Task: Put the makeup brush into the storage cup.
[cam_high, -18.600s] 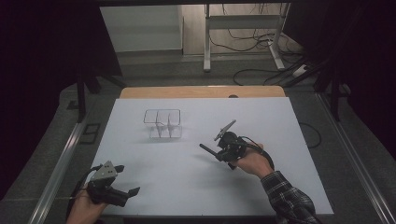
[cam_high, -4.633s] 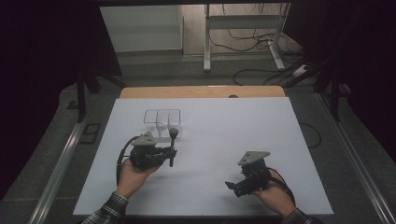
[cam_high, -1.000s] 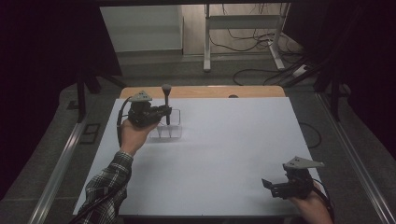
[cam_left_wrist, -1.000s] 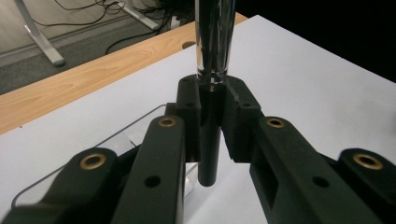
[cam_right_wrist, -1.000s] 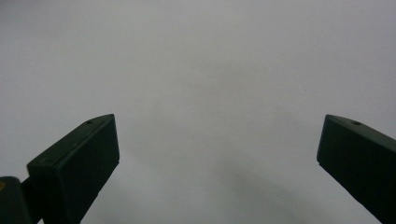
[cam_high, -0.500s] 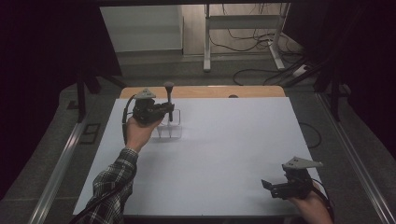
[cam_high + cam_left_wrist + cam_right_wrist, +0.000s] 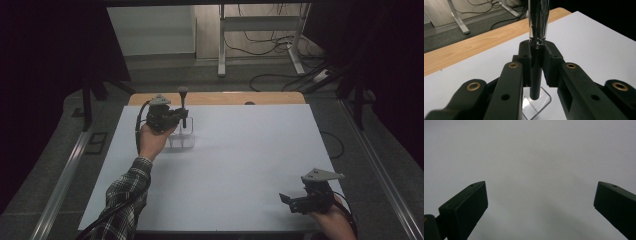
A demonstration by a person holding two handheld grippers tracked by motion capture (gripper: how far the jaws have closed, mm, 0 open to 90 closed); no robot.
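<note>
The counter (image 7: 240, 165) is white with a light wood strip at its far edge. The left gripper (image 7: 536, 56) is black with brass rivets, the rod (image 7: 536, 82) black and chrome, the rack (image 7: 181, 141) clear, the sleeve (image 7: 122, 200) plaid.

A: What stands behind the white table (image 7: 240, 165)?
B: Its far edge is bare wood (image 7: 220, 98); beyond lies grey carpet floor (image 7: 210, 75) with black cables (image 7: 270, 47) trailing across it.
A: Any furniture?
B: A white metal desk frame (image 7: 260, 25) at the far side, and a pale panel (image 7: 152, 30) to its left.
A: And the light?
B: Dim; both sides of the room fall into darkness.
</note>
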